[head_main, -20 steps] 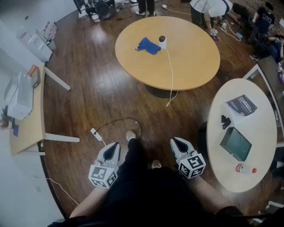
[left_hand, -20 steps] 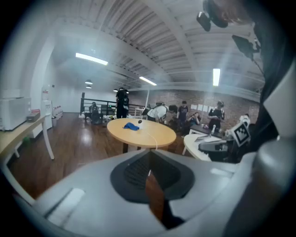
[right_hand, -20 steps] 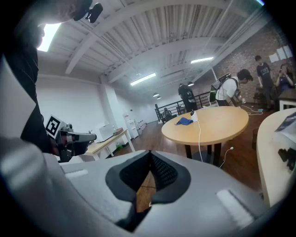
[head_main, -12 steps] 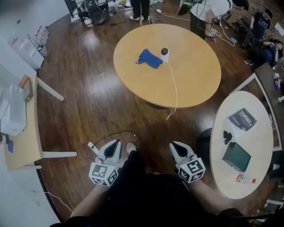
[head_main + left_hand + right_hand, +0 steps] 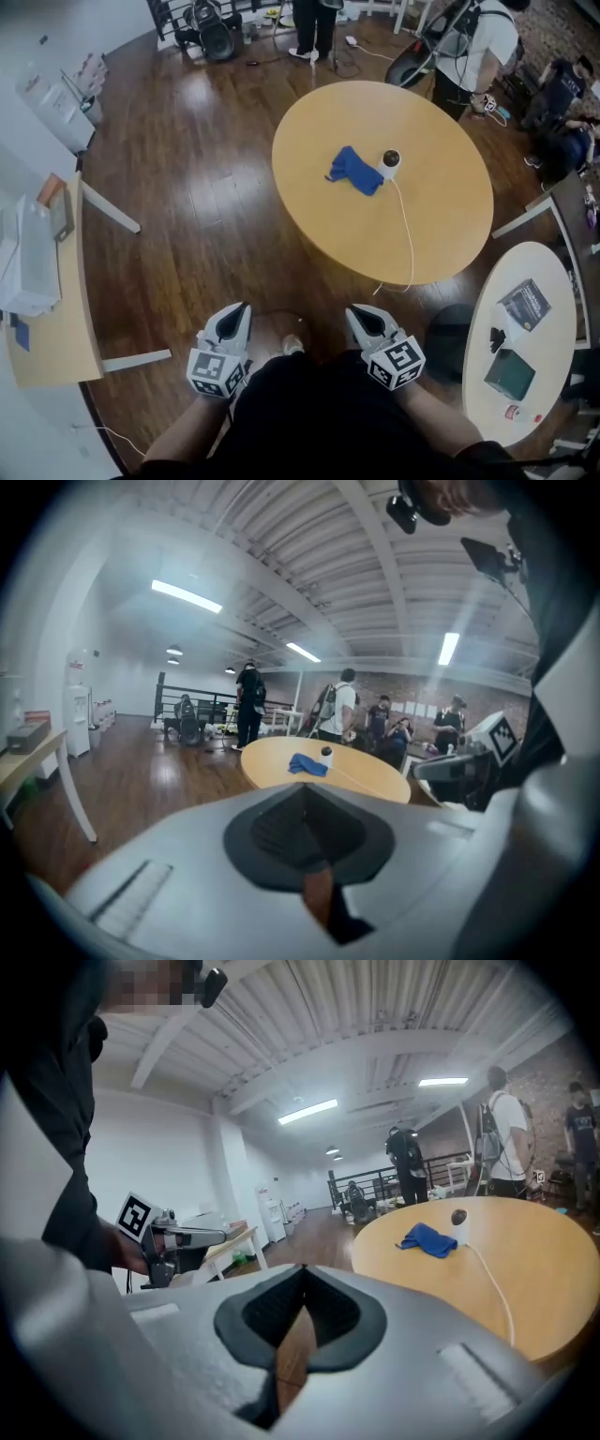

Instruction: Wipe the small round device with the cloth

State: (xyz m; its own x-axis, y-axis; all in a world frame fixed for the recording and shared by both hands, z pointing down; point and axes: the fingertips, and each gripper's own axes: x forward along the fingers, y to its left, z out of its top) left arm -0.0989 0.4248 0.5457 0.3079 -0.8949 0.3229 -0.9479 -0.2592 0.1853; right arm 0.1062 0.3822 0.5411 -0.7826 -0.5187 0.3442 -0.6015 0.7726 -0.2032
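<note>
A crumpled blue cloth point(image 5: 355, 170) lies on the round wooden table point(image 5: 431, 234), just left of the small round white device point(image 5: 390, 161) with a dark top; the two seem to touch. A white cable point(image 5: 408, 234) runs from the device over the table's near edge. Both show far off in the gripper views: cloth point(image 5: 307, 764) point(image 5: 427, 1239), device point(image 5: 326, 754) point(image 5: 458, 1220). My left gripper point(image 5: 234, 320) and right gripper point(image 5: 360, 319) hang low by my body, well short of the table, both shut and holding nothing.
An oval white table point(image 5: 553, 375) at the right carries a book point(image 5: 524, 303) and a dark box point(image 5: 511, 375). A long wooden desk point(image 5: 47, 337) stands at the left. Several people stand or sit beyond the round table point(image 5: 473, 42). Dark wood floor point(image 5: 187, 206) lies between.
The round table has shifted right and closer in the head view as I walk toward it. Both grippers stay shut at my sides.
</note>
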